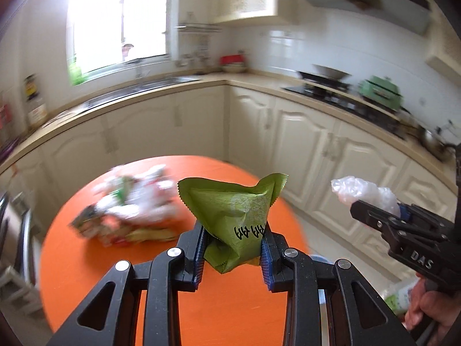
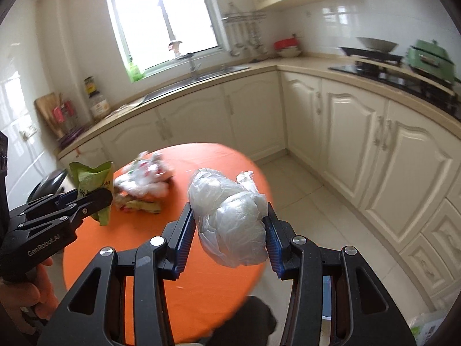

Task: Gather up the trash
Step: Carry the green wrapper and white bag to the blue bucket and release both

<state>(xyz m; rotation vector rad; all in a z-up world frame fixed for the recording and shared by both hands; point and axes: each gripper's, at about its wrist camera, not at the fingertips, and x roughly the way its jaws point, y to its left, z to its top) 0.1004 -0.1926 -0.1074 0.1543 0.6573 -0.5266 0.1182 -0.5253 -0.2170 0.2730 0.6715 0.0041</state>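
My left gripper [image 1: 234, 240] is shut on a crumpled green snack wrapper [image 1: 239, 201] and holds it in the air above the round orange table [image 1: 230, 311]. The same wrapper [image 2: 92, 177] and left gripper [image 2: 99, 199] show at the left of the right wrist view. My right gripper [image 2: 229, 225] is shut on a ball of clear plastic wrap [image 2: 230, 219], also lifted off the table. In the left wrist view that plastic ball [image 1: 366, 191] sticks out of the right gripper [image 1: 374, 212] at the right edge. A blurred pile of wrappers [image 1: 129, 207] [image 2: 144, 184] lies on the table's far side.
Cream kitchen cabinets [image 2: 360, 144] and a counter wrap around behind the table, with a sink [image 2: 196, 77] under the window and a stove [image 2: 383, 69] at the right. Tiled floor [image 2: 311, 201] lies right of the table. A hand [image 1: 429, 308] holds the right gripper's handle.
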